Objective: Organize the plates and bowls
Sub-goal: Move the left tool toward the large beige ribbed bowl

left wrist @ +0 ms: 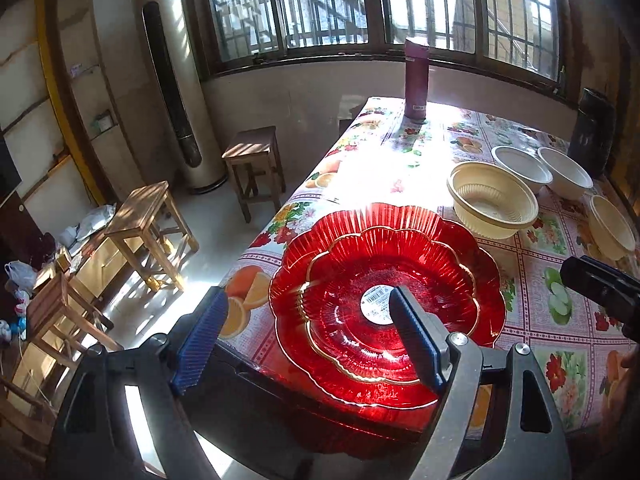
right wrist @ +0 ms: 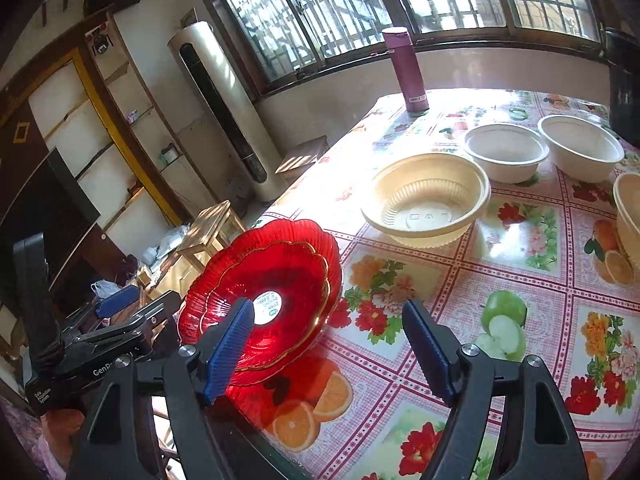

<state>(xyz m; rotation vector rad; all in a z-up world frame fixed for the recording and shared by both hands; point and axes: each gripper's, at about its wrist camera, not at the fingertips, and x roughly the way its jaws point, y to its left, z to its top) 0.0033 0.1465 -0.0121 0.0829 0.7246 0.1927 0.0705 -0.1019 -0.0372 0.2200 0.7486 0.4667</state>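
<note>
Now, starting at my left, my left hand-held gripper (left wrist: 308,340) hangs with jaws apart and empty over the red plates (left wrist: 386,292), nested small in large at the counter (right wrist: 460,320) corner, presumably so they store as one stack. My right hand-held gripper (right wrist: 328,348) is likewise spread, holding nothing. Rightward, cream bowls (right wrist: 426,196) sit scattered, unstacked, on the sunlit floral oilcloth beneath barred windows (right wrist: 360,12).

Both grippers' fingers (left wrist: 416,344) (right wrist: 230,354) apart, empty.

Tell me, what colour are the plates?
Red plates with thin gold rims, clearest in the left wrist view.
</note>
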